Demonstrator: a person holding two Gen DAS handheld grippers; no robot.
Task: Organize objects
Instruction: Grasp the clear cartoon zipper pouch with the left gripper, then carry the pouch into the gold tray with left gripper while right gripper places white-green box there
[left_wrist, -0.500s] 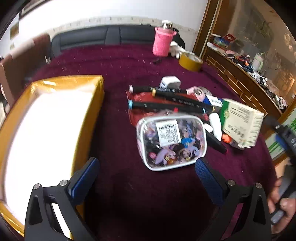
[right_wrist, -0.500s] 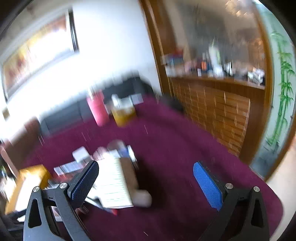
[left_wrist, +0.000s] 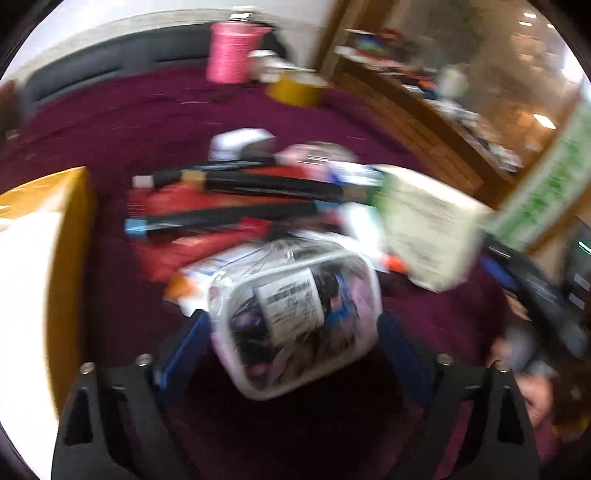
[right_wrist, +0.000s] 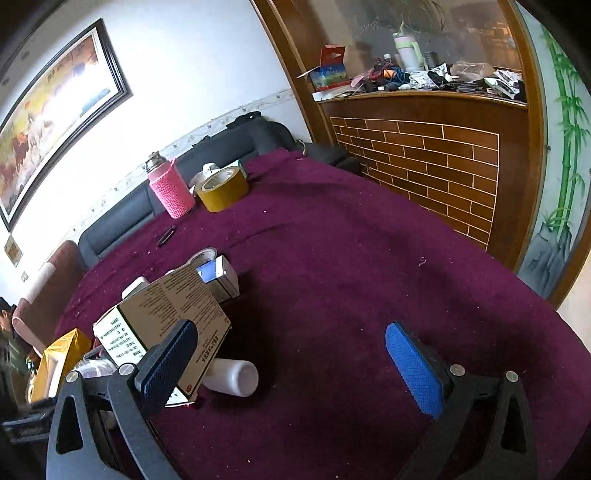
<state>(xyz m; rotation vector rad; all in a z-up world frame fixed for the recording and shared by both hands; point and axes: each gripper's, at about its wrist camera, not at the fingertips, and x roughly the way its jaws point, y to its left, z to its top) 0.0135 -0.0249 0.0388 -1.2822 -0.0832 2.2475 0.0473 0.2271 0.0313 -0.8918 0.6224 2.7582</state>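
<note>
While the left gripper's (left_wrist: 295, 332) jaws clamp the clear pouch (left_wrist: 295, 317), the right gripper's (right_wrist: 295, 365) gape empty.

A big desk covered with a dark purple fuzzy cloth (right_wrist: 351, 258) fills most of the room. Behind it sits a long dark grey sofa (right_wrist: 207, 162) against a white wall (right_wrist: 177, 74). A thin strip with small flowers runs along that wall. A wide painting in a dark frame (right_wrist: 48, 122) hangs high up on the left. A brown padded chair (right_wrist: 48, 284) stands at the left end of the sofa. On the right is a brown wooden counter with a brick pattern (right_wrist: 424, 162), and its top is full of small stuff. A wall painted with green bamboo (right_wrist: 565, 122) stands at the far right. Bright daylight falls on the white wall.
</note>
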